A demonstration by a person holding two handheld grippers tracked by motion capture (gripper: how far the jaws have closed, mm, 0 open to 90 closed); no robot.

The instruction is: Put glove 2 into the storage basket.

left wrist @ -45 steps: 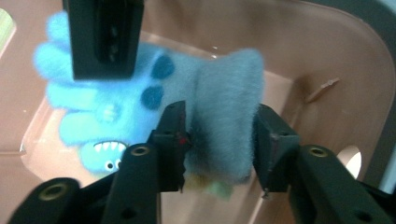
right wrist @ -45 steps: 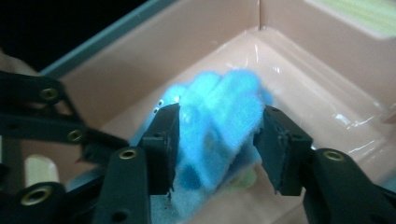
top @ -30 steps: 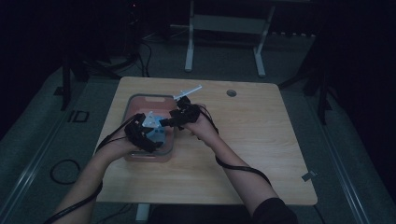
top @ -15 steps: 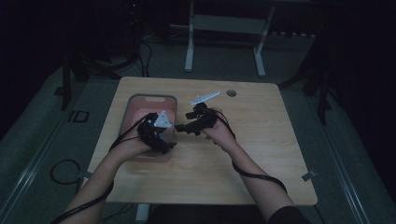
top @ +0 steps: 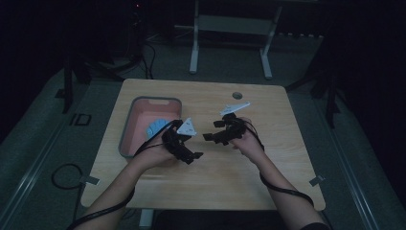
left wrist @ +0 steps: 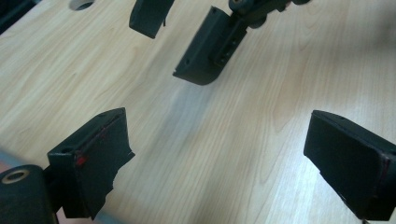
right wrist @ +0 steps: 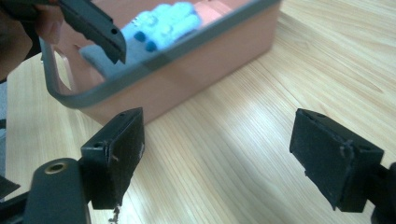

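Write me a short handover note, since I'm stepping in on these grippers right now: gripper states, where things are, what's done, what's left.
Left gripper: open, nothing between its jaws, over bare table; its jaws have just been opening.
Right gripper: open, empty, facing the left one.
Pale blue glove: lies inside the pink bin at the table's left.
Done: glove appears placed in the bin.
Left: likely nothing with the glove; no other loose item is visible on the table.

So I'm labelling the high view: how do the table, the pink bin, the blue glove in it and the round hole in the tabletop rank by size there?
Largest to smallest:
1. table
2. pink bin
3. blue glove, partly hidden by the left gripper
4. round hole
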